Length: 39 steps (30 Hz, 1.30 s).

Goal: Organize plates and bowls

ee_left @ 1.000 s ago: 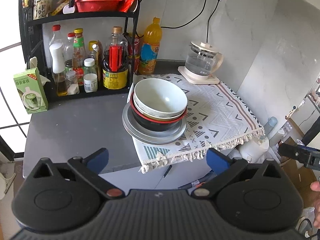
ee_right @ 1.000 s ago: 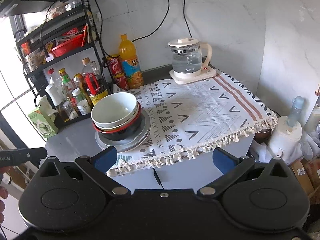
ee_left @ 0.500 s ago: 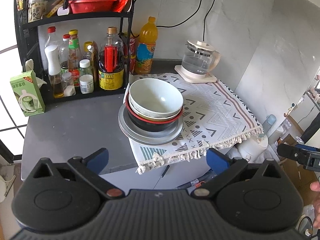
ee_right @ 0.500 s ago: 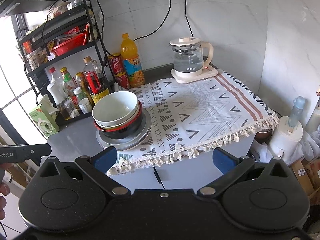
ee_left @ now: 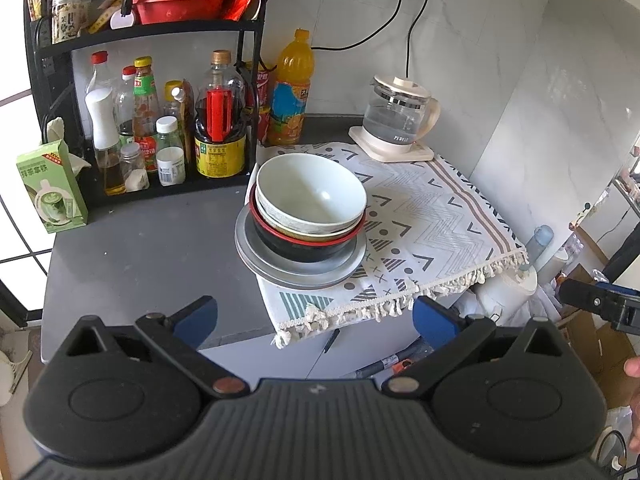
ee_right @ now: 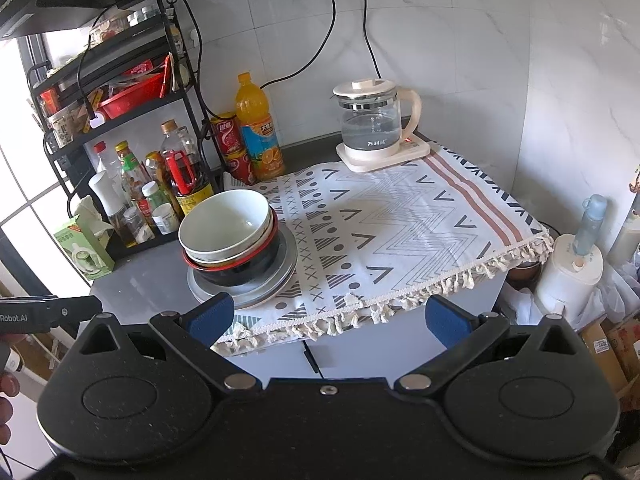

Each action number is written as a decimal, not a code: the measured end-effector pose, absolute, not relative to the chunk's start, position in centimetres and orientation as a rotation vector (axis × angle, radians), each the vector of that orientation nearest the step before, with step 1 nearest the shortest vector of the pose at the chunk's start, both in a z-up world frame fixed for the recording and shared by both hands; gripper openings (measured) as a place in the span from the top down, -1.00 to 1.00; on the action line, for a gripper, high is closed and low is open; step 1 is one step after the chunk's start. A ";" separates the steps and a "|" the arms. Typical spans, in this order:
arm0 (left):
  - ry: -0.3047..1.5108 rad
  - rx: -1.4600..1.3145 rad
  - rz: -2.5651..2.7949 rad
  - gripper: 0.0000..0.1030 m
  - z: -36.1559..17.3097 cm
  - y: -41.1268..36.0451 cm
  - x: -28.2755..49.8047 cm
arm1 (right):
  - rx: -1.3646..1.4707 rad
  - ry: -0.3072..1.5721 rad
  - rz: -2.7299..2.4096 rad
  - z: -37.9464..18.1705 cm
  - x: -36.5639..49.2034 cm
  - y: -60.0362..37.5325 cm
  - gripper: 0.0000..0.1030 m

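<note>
Bowls and plates sit in one nested stack: from the left wrist view, a white bowl [ee_left: 310, 196] rests on top, inside a thin tan-rimmed one, inside a red-rimmed black bowl [ee_left: 304, 246], all on grey plates [ee_left: 260, 256]. The pile straddles the edge where the patterned cloth [ee_left: 432, 224] meets the bare grey counter [ee_left: 140, 248], just in front of the bottle rack [ee_left: 160, 120]. The left gripper [ee_left: 314, 318] hangs short of the counter with its blue pads spread wide and nothing between them. The other tool's black tip shows at the far right edge.

From the right wrist view, the same stack [ee_right: 236, 248] stands upright and tidy, well apart from the glass kettle [ee_right: 372, 124] at the back of the cloth. The right gripper [ee_right: 328, 316] is likewise held back from the counter, fingers wide apart, empty.

As for progress, I'd say the scene fits two readings: dishes already gathered into one neat pile with both tools drawn off, or a pile waiting to be taken apart and sorted by kind. No loose dish shows elsewhere on the counter, so I can't settle which.
</note>
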<state>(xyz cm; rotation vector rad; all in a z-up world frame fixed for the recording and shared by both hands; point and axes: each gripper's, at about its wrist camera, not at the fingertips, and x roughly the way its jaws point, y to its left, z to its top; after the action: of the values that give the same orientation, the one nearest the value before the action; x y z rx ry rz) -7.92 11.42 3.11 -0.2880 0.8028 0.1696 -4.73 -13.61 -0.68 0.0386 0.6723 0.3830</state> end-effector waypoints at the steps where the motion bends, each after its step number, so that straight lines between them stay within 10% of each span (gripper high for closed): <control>1: 0.803 -0.290 0.170 -0.99 3.1 11.5 -7.9 | 0.035 0.670 0.384 -0.6 -4.7 -13.6 -1.00; 39: 0.824 -0.311 0.157 -0.99 2.5 13.0 -6.7 | 0.042 0.686 0.386 -0.8 -4.1 -12.4 -1.00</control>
<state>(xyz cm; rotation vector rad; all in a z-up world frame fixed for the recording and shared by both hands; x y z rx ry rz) -6.68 13.00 2.51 -0.3105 0.8242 0.1572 -4.06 -12.44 -0.84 0.0421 0.6855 0.3865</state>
